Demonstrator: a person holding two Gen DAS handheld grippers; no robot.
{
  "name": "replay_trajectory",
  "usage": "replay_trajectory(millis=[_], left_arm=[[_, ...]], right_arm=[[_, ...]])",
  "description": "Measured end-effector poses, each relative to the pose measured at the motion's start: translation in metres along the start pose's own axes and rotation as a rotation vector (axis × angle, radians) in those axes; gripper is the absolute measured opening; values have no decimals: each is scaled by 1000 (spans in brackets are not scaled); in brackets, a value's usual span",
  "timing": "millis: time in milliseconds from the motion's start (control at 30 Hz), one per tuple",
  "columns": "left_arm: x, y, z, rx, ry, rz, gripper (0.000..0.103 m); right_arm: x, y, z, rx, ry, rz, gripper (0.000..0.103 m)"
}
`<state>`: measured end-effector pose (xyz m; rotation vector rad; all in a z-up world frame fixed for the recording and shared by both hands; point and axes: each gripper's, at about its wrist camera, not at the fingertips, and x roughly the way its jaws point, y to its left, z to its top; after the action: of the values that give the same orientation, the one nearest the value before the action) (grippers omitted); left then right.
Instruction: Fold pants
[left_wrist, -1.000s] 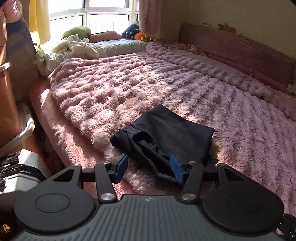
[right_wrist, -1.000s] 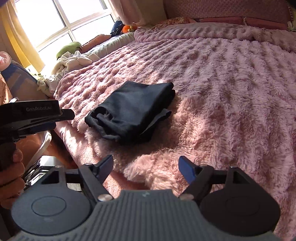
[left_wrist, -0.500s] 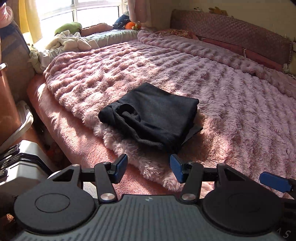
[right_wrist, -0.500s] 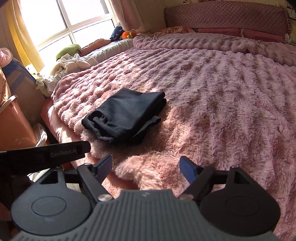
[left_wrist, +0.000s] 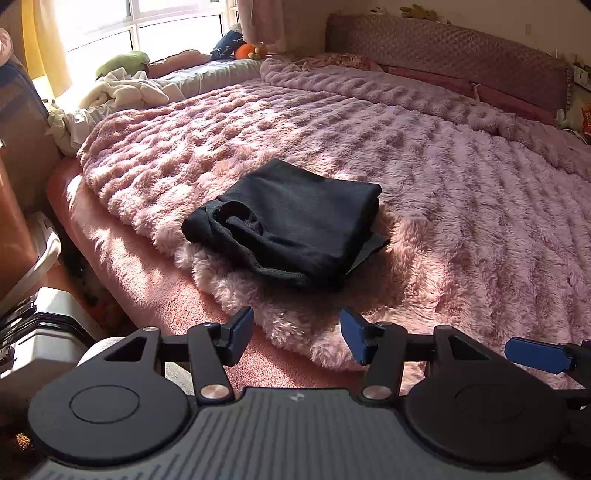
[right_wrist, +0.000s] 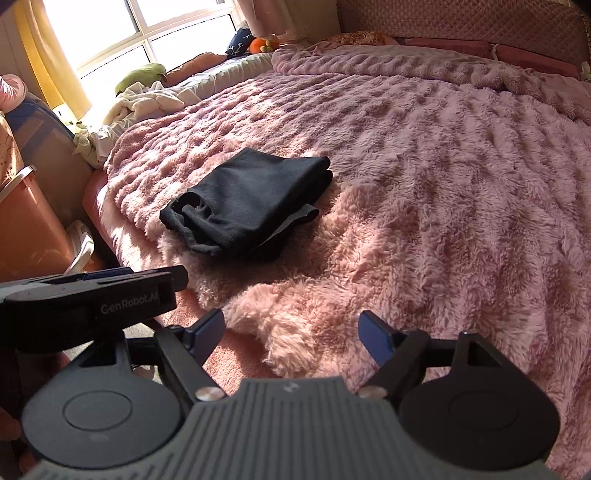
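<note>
Black pants (left_wrist: 291, 225) lie folded at 12 o'clock; both tools, left tool (left_wrist: 297, 334) and right tool (right_wrist: 291, 332), gape empty. Folding appears complete; next, withdraw.

Black pants (left_wrist: 291, 225), folded

They lie as a compact bundle near the edge of the pink blanket (left_wrist: 461, 192), waistband opening facing front-left.

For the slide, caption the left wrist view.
Open left gripper hangs short of folded black pants lying near the edge of a fluffy pink blanket.
</note>
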<state>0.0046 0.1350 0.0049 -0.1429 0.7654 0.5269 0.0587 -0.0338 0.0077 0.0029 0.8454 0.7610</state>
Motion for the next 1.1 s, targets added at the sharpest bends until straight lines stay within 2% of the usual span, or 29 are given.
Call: replay_trajectory(millis=[367,500,700,933,1100], left_arm=[[1,-2,0,-20,-22,6,65],[4,-1,0,-25,-5,8,70],[6,0,-2,-35,11,-54,78],[2,-3,-5,-25,-31,-25,77],[5,-2,-5,-35,-9,-38,76]], right_arm=[[-1,2,0,0,-7,-35,76],[1,3,1,-4,-2,-44,76],[0,9,1,-32,-1,-53,76],[-1,12,1,-61,1,-54,76],[-3,16,0,-89,-4,-47,76]])
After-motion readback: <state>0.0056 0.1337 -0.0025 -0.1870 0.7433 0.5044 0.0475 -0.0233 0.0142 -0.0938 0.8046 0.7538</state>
